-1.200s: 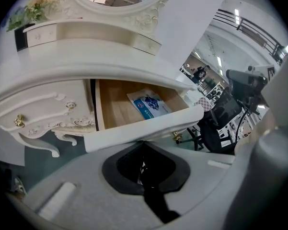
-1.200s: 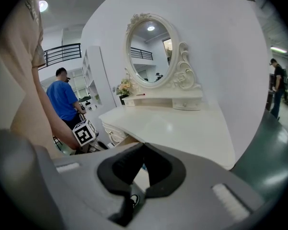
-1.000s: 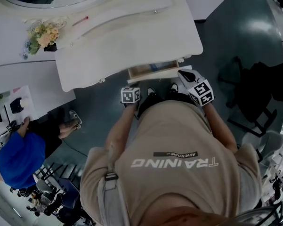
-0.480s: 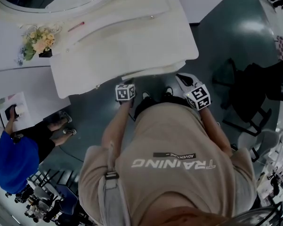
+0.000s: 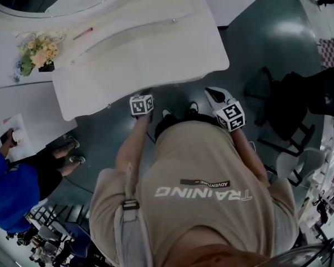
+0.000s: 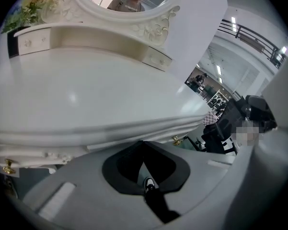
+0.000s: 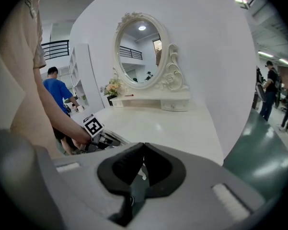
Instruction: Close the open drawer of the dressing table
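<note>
1. Counter [image 5: 155,43]: smooth white top — softly glossy.
2. Its knob [image 6: 8,166]: shiny brass-like metal.
3. Left claw [image 6: 143,145]: matt grey plastic, matt black pads [image 6: 122,166].
4. Floor [image 5: 278,38] — dark and glossy.
5. Shirt [image 5: 200,204]: beige cloth.

Table edge [image 5: 180,75] ahead; open floor [image 5: 261,43] rt.

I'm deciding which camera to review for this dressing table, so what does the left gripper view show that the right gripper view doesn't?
Only the left gripper view: the table front edge seen close up, a brass knob under it, and a shoe on the floor beyond the closed jaws. Only the right gripper view: the whole oval mirror, the left gripper at the table's front, and a person in blue. Both: the white top of the table, the flowers, and jaws closed on nothing.
</note>
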{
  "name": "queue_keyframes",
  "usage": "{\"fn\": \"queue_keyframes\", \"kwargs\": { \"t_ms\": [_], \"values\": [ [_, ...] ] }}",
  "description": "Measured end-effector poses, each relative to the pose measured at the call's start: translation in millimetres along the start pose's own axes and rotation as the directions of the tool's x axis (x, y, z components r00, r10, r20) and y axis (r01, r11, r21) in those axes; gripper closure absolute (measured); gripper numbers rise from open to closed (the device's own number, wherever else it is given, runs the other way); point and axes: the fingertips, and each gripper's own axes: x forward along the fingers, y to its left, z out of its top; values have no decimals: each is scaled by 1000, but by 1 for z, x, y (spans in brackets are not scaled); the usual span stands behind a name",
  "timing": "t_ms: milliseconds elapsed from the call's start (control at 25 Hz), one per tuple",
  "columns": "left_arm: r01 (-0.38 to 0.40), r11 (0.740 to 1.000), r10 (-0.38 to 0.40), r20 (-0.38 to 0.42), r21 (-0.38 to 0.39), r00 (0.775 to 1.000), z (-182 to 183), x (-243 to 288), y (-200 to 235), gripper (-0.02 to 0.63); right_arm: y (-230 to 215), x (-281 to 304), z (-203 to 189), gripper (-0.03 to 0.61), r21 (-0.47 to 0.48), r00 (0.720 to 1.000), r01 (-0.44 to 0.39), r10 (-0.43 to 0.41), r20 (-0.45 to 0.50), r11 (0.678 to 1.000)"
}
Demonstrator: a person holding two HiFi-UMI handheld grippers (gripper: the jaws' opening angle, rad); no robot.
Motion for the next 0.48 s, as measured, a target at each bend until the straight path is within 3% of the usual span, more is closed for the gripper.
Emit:
{"fn": "queue_keyframes", "kwargs": {
  "t_ms": [480],
  "values": [
    [-28,996,31,43,-85,999,4,4,6,614,-2,-8,7,574,-36,1000,-13,13,7,999]
  ]
}}
